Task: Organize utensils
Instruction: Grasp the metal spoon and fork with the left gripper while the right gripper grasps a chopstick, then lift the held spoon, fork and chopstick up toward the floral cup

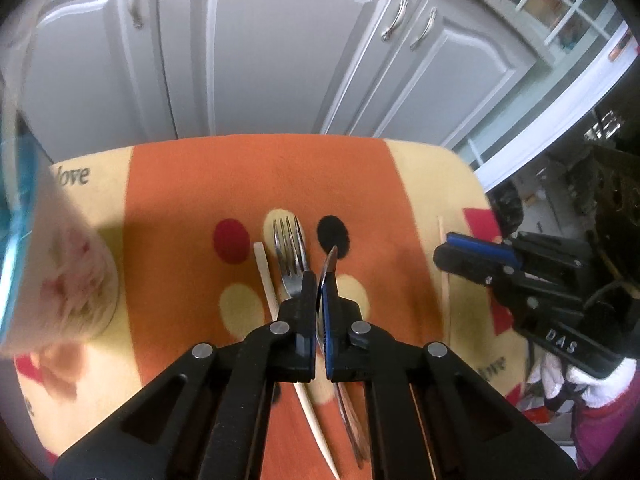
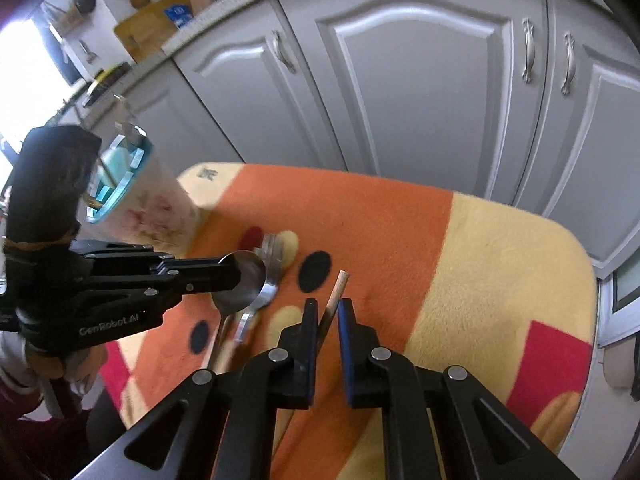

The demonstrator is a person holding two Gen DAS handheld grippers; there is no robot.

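My left gripper (image 1: 318,280) is shut on a metal spoon (image 1: 329,266), seen edge-on, held above the orange and yellow cloth (image 1: 260,176). A fork (image 1: 289,250) and a pale chopstick (image 1: 267,280) lie on the cloth under it. In the right wrist view the spoon's bowl (image 2: 244,284) shows at the left gripper's tip (image 2: 224,276), above the fork (image 2: 268,280). My right gripper (image 2: 325,307) stands slightly apart around a second chopstick (image 2: 336,294), which leans against the left finger. A white utensil cup with a blue rim (image 2: 136,196) stands at the left.
The cup (image 1: 48,272) is close on my left in the left wrist view. The right gripper (image 1: 480,260) sits at the cloth's right edge beside a thin chopstick (image 1: 443,264). Grey cabinet doors (image 1: 280,48) stand behind the cloth-covered surface.
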